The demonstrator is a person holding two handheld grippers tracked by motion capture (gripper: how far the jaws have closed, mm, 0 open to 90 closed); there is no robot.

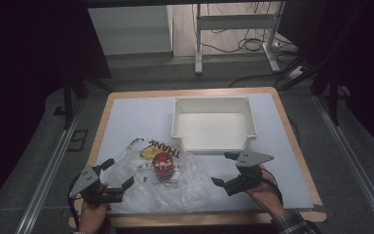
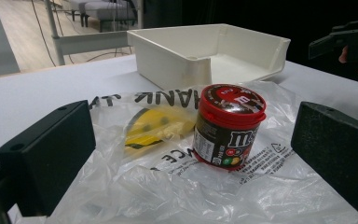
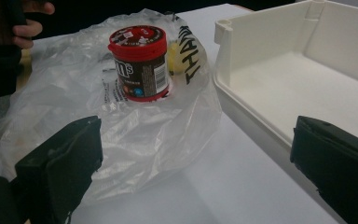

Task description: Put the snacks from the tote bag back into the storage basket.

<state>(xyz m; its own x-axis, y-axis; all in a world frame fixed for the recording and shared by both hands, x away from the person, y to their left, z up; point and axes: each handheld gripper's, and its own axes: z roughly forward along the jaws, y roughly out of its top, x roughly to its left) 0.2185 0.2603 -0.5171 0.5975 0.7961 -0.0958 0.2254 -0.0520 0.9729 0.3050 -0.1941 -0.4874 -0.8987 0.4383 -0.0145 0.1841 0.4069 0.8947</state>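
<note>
A small brown candy jar with a red lid stands upright on a crumpled clear plastic bag printed with "THANK" and a yellow mark, near the table's front edge. My left gripper is open at the bag's left edge. In the left gripper view the jar stands ahead between the wide-apart jaws, untouched. My right gripper is open just right of the bag. In the right gripper view the jar is farther off to the left, on the bag.
An empty white plastic tray sits behind the bag at mid-table, its wall close to my right gripper. Bare white tabletop lies left of the tray. A metal frame and cables stand on the floor beyond.
</note>
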